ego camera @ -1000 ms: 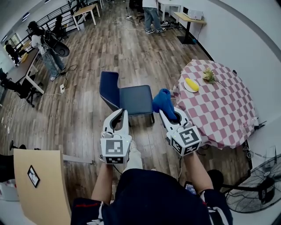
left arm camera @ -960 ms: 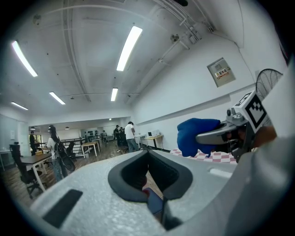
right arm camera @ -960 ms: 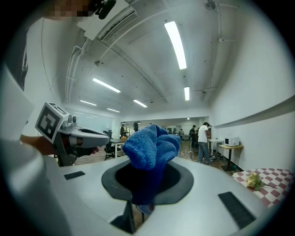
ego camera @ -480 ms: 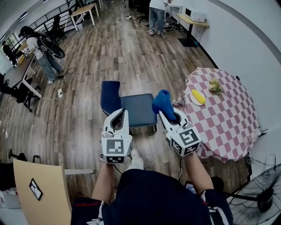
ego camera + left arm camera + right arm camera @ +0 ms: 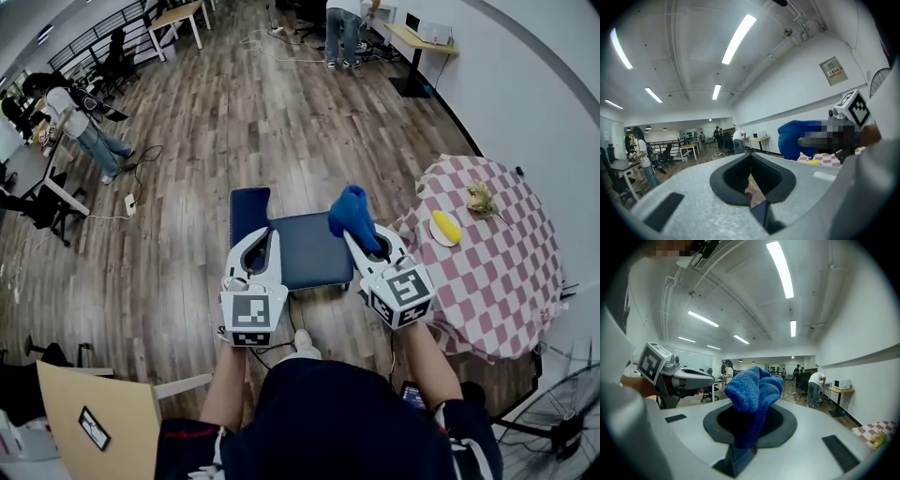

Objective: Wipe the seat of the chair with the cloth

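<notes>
Head view, cloth: the blue cloth (image 5: 351,214) stood bunched at the tips of the right gripper (image 5: 364,246), in the air over the right edge of the chair seat (image 5: 307,253).
Head view, contact: the cloth seemed to be clear of the seat, though this steep angle did not settle it.
Head view, left gripper: the left gripper (image 5: 262,242) hung over the seat's left side near the chair back (image 5: 247,208), carrying nothing.
Head view, surroundings: the chair stood on the wooden floor (image 5: 234,122), near a checked tabletop (image 5: 506,281).
Left gripper view, jaws: the left gripper (image 5: 756,201) had its jaws together with nothing between them.
Right gripper view, jaws: the right gripper (image 5: 740,453) was clamped on the lower end of the cloth (image 5: 752,392), and the rest rose in a loose bunch.
Done: the cloth was in hand and had been brought to the chair.
Left, as judged: lowering the cloth flat onto the seat and all of the wiping.
</notes>
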